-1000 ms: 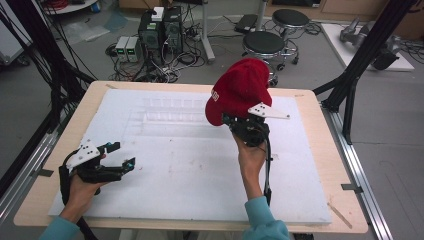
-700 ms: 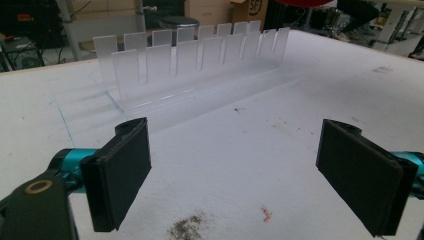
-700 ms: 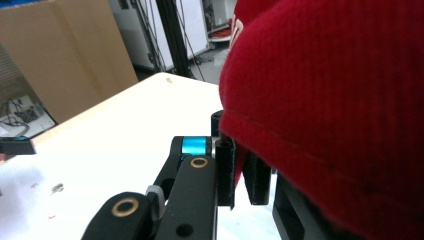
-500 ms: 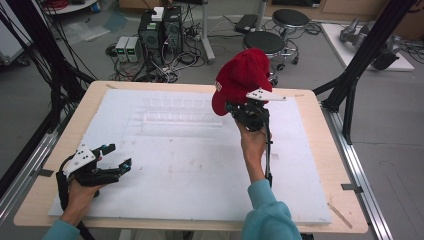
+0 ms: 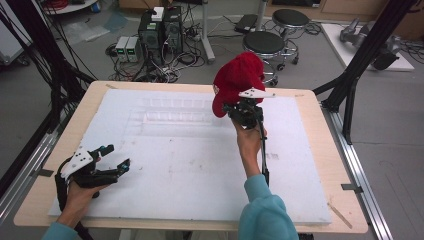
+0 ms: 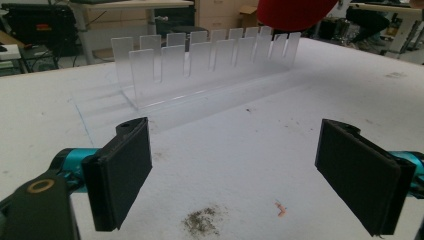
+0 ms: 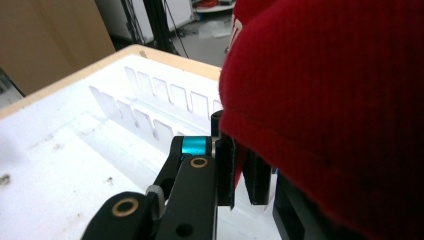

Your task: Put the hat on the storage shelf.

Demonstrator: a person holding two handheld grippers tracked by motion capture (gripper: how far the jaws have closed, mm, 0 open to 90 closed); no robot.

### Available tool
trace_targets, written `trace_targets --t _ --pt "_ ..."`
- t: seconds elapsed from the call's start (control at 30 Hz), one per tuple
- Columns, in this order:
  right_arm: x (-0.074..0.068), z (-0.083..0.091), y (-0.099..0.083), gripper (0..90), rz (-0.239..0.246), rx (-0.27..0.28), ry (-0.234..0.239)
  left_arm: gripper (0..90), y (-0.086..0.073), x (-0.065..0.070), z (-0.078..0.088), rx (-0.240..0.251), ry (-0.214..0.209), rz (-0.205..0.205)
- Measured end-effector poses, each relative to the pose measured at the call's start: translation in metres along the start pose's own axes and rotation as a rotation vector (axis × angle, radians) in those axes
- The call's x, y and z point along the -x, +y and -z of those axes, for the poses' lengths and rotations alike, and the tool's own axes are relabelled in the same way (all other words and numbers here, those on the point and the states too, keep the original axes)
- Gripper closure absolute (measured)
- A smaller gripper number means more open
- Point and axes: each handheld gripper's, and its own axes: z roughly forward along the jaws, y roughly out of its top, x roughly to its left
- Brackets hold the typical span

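Note:
A red knit cap [image 5: 236,81] hangs in the air over the far right part of the white board, with my right gripper [image 5: 243,109] shut on its lower edge. In the right gripper view the red cap [image 7: 330,105] covers the right side and its edge is pinched between the two black pads [image 7: 226,170]. A clear plastic slotted rack [image 5: 172,111] lies on the board at the back middle, just left of the cap; the same rack [image 6: 205,62] stands ahead of my left gripper [image 6: 235,180]. My left gripper [image 5: 112,162] rests open near the front left corner, nothing between its pads.
The white foam board [image 5: 190,165] covers a wooden table [image 5: 320,150]. Black frame posts [image 5: 360,65] stand at the right and left. Stools [image 5: 264,42] and computer boxes [image 5: 160,30] sit on the floor behind the table.
My right gripper has carried the red cap farther away and higher, toward the rack's right end. My left gripper has drifted a little toward the front left.

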Motion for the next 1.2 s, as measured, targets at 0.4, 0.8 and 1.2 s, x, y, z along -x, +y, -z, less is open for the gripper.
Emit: trace_targets --t 0.4,0.8,1.2 --pt "0.000 -0.015 -0.005 85.2 0.012 -0.042 -0.018 17.2 -0.001 0.000 0.001 0.013 0.068 0.034" --pt "-0.007 -0.028 -0.016 85.1 0.055 -0.093 -0.039 17.2 -0.002 0.003 0.005 0.053 0.089 0.006" --pt "-0.008 -0.029 -0.023 81.7 0.053 -0.065 -0.051 16.4 -0.008 0.009 0.014 0.158 0.109 -0.033"
